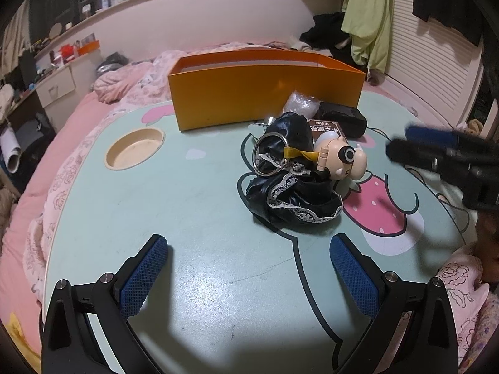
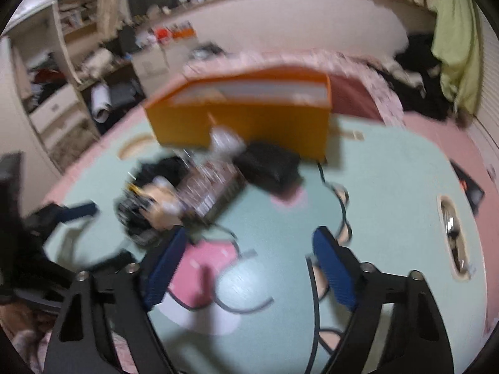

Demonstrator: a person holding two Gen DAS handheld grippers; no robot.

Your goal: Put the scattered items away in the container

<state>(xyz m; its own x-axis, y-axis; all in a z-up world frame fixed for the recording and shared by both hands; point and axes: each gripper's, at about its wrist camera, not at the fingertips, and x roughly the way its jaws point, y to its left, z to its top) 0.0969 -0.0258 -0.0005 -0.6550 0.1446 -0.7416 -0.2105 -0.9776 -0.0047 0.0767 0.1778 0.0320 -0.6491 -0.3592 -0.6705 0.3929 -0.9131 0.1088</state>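
An open orange box [image 1: 265, 93] stands at the far side of a pale green table [image 1: 187, 205]; it also shows blurred in the right wrist view [image 2: 243, 118]. In front of it lies a pile: black lace-trimmed cloth [image 1: 290, 193], a cartoon figure keychain [image 1: 346, 159] with a metal ring [image 1: 270, 154], a brown book [image 1: 324, 129], a black pouch [image 1: 341, 118] and a clear plastic bag [image 1: 301, 104]. My left gripper [image 1: 249, 249] is open and empty, short of the pile. My right gripper [image 2: 249, 243] is open and empty; it shows at right in the left wrist view [image 1: 402, 143].
The table has a round cup recess [image 1: 135, 148] at the left and sits on a pink quilted bed [image 1: 62, 155]. Clothes [image 1: 368, 21] hang at the back right. Shelves and drawers [image 2: 56, 93] stand at the left. The right wrist view is motion-blurred.
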